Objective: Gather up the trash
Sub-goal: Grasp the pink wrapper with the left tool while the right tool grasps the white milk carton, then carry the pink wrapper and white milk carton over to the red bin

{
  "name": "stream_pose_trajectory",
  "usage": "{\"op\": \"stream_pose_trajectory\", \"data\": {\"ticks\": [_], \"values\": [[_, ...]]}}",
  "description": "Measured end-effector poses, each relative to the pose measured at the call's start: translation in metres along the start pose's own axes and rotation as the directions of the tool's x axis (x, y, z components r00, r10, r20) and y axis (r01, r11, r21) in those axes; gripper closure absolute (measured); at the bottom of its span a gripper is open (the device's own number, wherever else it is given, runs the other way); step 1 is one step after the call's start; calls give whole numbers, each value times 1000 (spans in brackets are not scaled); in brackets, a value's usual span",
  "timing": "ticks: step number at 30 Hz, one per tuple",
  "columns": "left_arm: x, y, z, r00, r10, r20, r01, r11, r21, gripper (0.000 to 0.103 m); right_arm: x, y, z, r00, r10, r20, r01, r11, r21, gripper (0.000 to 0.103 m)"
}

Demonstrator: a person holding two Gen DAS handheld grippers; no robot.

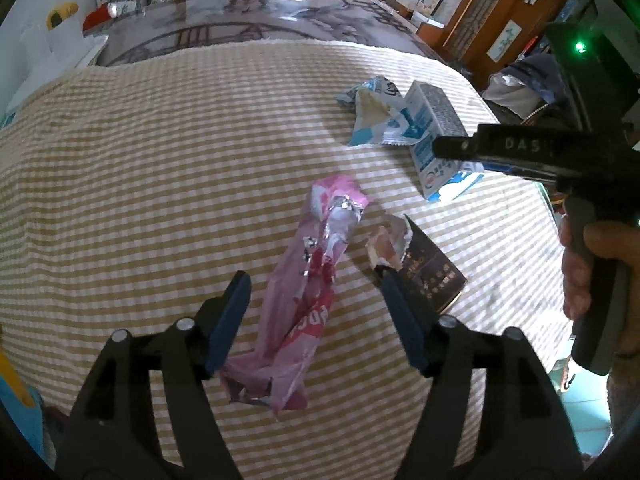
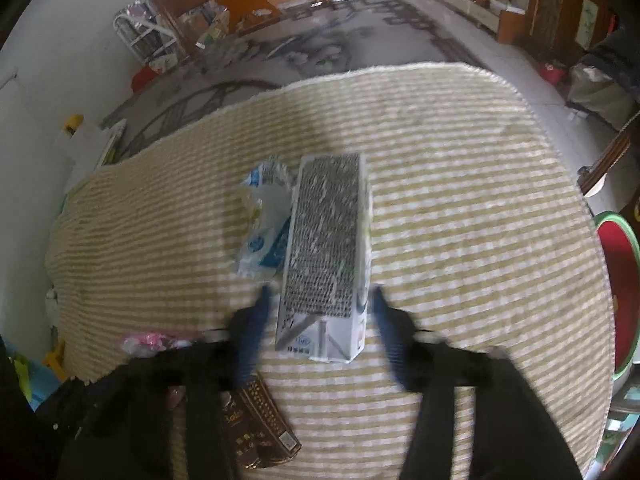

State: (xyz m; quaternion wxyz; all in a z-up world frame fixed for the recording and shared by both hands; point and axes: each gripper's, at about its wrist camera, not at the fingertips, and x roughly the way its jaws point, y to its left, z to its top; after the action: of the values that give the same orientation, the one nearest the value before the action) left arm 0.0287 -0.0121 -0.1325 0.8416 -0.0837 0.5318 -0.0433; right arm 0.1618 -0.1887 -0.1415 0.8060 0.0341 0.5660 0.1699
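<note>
A long pink foil wrapper (image 1: 300, 300) lies on the striped cloth (image 1: 160, 160), between the fingers of my left gripper (image 1: 313, 280). Its jaws stand wide and open, pads clear of the wrapper. A torn dark brown packet (image 1: 428, 272) sits just past the right finger. In the right wrist view, a white and blue milk carton (image 2: 324, 240) lies on its side between the fingers of my right gripper (image 2: 320, 292). Both pads sit close beside the carton with thin gaps showing; the view is blurred. A crumpled blue and white wrapper (image 2: 264, 216) rests against the carton's left side.
The cloth-covered table ends in a rounded far edge (image 2: 400, 70), with patterned floor beyond. A red and green basin (image 2: 618, 280) stands off the table's right side. A hand (image 1: 580, 264) holds the right gripper's handle at the right of the left wrist view.
</note>
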Motion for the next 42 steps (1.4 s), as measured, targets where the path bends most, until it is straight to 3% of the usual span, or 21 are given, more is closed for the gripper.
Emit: {"op": "stream_pose_trajectory", "data": {"ticks": [6,11,16,19,25,30,37,42], "values": [[-1,-8,2,996,73,54,-76,995,62,23,-1,-2,0,1000,1,-2,-1,1000,2,61],[2,-7,3,999,48,15,-49,996,76,24,1,-3,2,1000,-3,1,3,1000,15,61],[12,-1,0,998,47,-43,-45,997,61,65,3,3,8,1000,-17,15,17,1000,2,55],[16,0,-1,997,41,-58,-38,997,64,79,11,5,10,999,-37,-8,37,999,-28,57],[14,3,-2,998,36,-46,-33,998,57,87,0,-4,5,1000,-10,20,11,1000,-16,63],[-2,-3,3,1000,15,6,-16,998,57,88,-28,-6,-9,997,57,55,-56,998,-27,63],[-22,-16,13,998,-28,63,23,998,65,88,-53,-6,-52,995,93,32,-90,993,-72,63],[-32,-21,19,995,-56,85,51,997,59,88,-54,-18,-83,995,101,9,-101,995,3,63]]}}
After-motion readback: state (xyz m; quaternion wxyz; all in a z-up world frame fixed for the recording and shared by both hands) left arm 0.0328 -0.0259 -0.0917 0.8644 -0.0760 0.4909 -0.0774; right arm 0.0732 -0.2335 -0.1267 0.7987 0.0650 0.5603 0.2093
